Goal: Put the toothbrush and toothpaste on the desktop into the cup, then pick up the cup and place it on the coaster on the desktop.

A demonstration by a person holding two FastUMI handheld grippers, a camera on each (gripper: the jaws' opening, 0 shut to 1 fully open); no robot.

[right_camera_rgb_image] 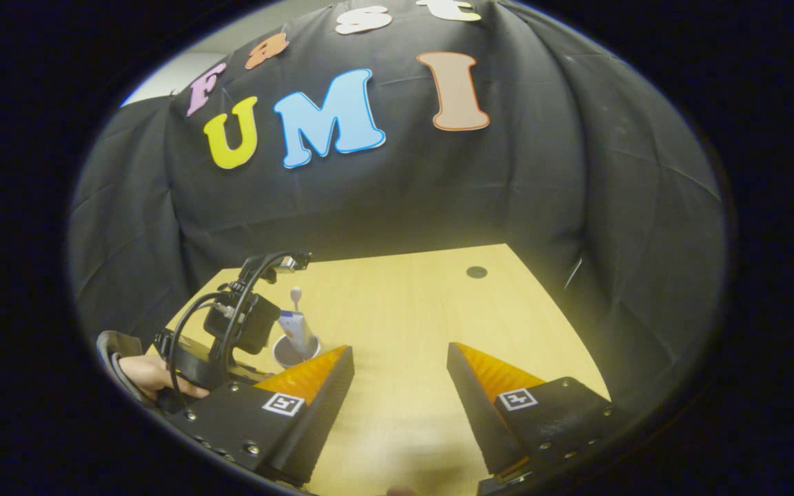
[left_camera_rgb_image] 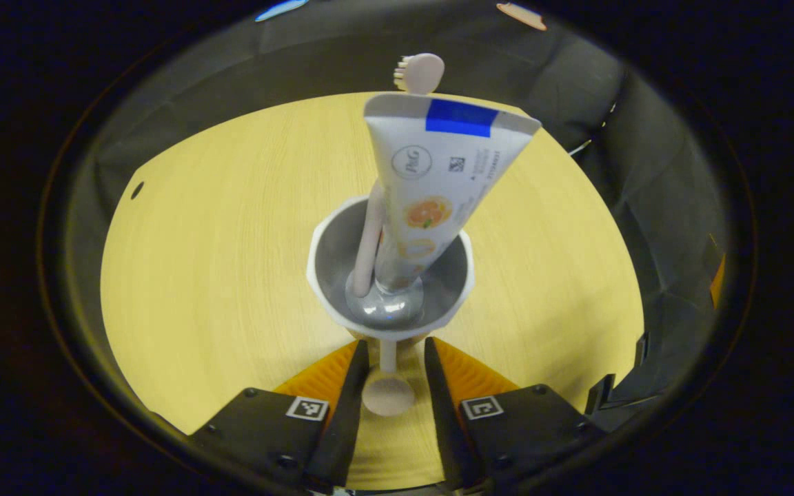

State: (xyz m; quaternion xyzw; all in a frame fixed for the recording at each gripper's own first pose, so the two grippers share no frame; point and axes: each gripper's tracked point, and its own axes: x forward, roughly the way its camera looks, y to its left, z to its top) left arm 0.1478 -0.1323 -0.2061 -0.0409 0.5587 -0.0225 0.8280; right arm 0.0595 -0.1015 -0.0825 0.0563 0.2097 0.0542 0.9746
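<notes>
A white cup [left_camera_rgb_image: 390,275] with a grey inside stands on the wooden table [left_camera_rgb_image: 218,275]. The toothpaste tube [left_camera_rgb_image: 438,179] and the pale toothbrush [left_camera_rgb_image: 419,72] stand upright in it. A thin handle [left_camera_rgb_image: 388,393] with a round end sticks out from the cup toward me. My left gripper [left_camera_rgb_image: 397,341] is open, its fingers on either side of that handle with small gaps showing. In the right gripper view, the cup [right_camera_rgb_image: 287,355] sits far left beside the left gripper [right_camera_rgb_image: 231,331], which a hand [right_camera_rgb_image: 149,372] holds. My right gripper [right_camera_rgb_image: 400,348] hangs open over bare table, holding nothing.
The table [right_camera_rgb_image: 404,303] has a small dark hole [right_camera_rgb_image: 476,271] near its far edge, the same hole [left_camera_rgb_image: 137,189] appearing in the left gripper view. Black cloth walls close off the table on its far sides.
</notes>
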